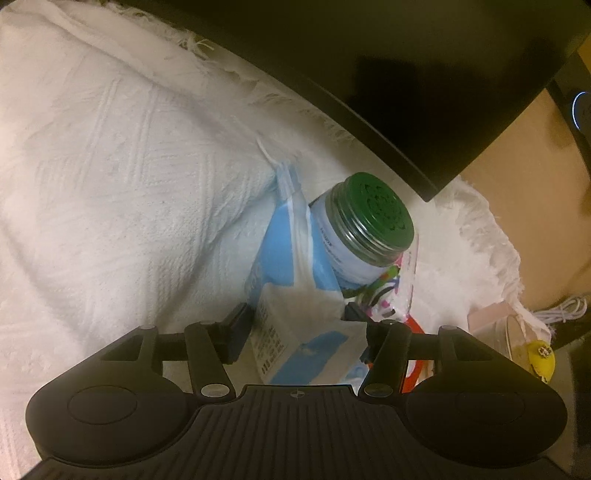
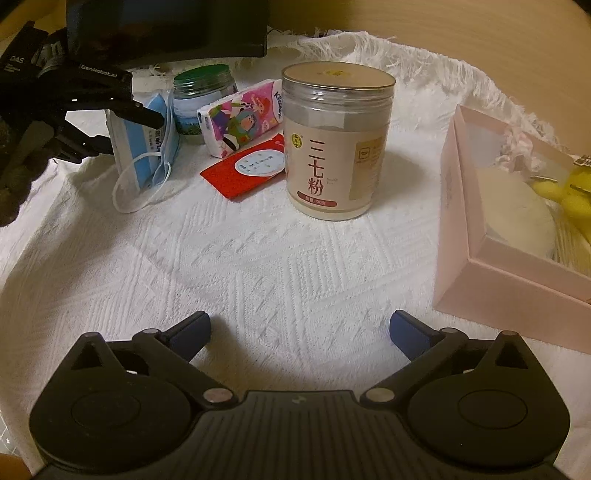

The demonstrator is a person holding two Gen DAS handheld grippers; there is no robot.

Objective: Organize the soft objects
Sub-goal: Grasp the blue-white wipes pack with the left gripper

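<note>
A blue and white face-mask packet (image 1: 295,295) stands between the fingers of my left gripper (image 1: 295,325), which is shut on it just above the white cloth (image 1: 110,184). In the right wrist view the left gripper (image 2: 122,129) holds the same packet (image 2: 129,147), with a loose blue mask and its white ear loop (image 2: 147,177) hanging off it. A cartoon-print tissue pack (image 2: 240,114) leans beside a green-lidded jar (image 2: 203,96). My right gripper (image 2: 299,332) is open and empty above the cloth.
A tall clear jar with a beige label (image 2: 338,144) stands mid-table. A red card (image 2: 247,170) lies by it. An open pink box (image 2: 509,229) holding a white pad sits right, with a yellow toy (image 2: 569,192) behind it. A black monitor base (image 2: 166,29) is at the back.
</note>
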